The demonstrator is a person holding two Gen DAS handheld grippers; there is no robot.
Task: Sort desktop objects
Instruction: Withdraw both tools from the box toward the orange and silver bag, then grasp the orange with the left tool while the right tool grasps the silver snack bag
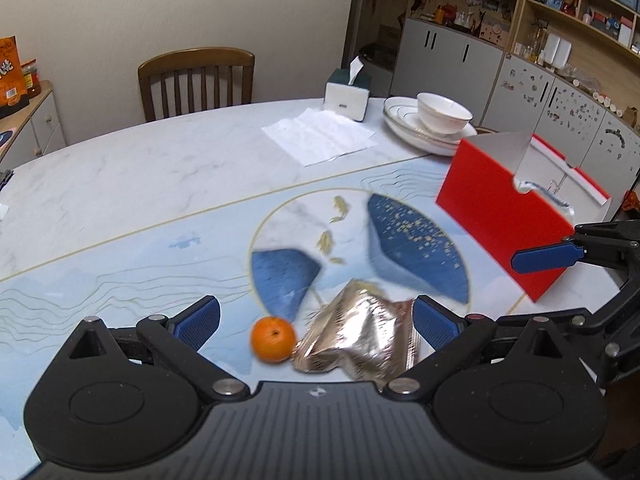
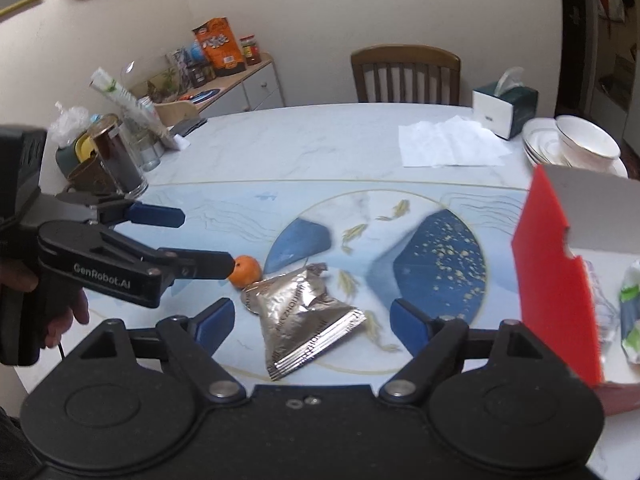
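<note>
1. The left gripper (image 1: 316, 322) hung wide open over the marble-patterned table (image 1: 140, 184), nothing pinched, its blue pads (image 1: 198, 322) bare.
2. Between its jaws lay a small round orange fruit (image 1: 273, 338), touching a crinkled silver foil pouch (image 1: 362, 340) on its right.
3. The right gripper (image 2: 312, 320) also stood released and empty, with that pouch (image 2: 308, 316) lying flat between its fingers.
4. Far right, a red open cardboard box (image 1: 500, 216) sat near the table edge, with a wrapped packet (image 2: 632, 312) inside.
5. Behind it, a white bowl (image 1: 442, 114) rested on stacked white plates (image 1: 404, 120).
</note>
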